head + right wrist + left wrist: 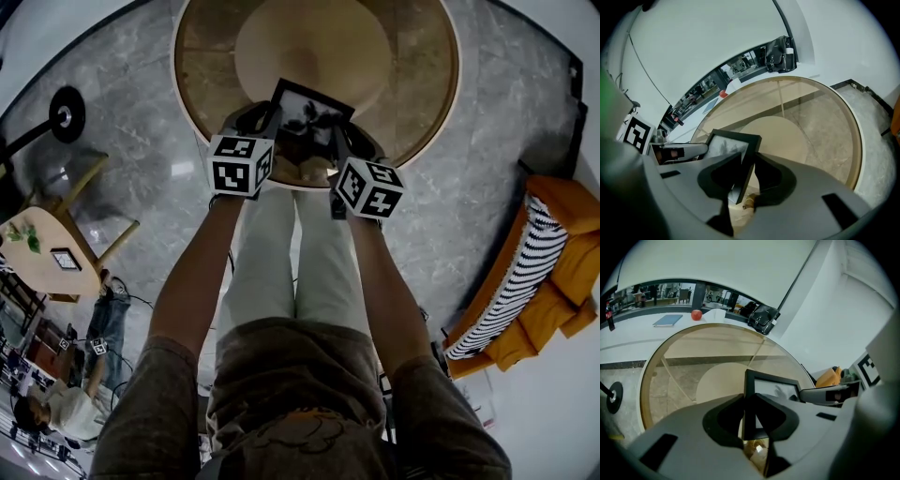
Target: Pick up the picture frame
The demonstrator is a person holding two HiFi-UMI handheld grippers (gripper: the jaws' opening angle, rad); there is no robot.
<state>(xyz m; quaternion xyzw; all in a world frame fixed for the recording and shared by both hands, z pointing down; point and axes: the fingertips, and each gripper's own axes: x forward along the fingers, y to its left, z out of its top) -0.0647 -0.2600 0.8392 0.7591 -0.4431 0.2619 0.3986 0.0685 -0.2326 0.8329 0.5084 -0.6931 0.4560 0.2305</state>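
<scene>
We stand over a round glass surface (422,84). At its 6 o'clock edge, the black picture frame (312,111) sits tilted between our two grippers. Our left gripper (750,414) has its fingers closed on the frame's 9 o'clock edge, and our right gripper (743,177) has its fingers clamped on the 3 o'clock edge. We cannot tell whether the frame's bottom touches the glass.

From where I stand, no words, numbers or brand names can be read anywhere. The nearest things to signs are the black-and-white square markers on the cube at 11 o'clock (240,165) and the cube at 1 o'clock (368,186). The picture frame (311,111) at 12 o'clock shows no legible lettering.
</scene>
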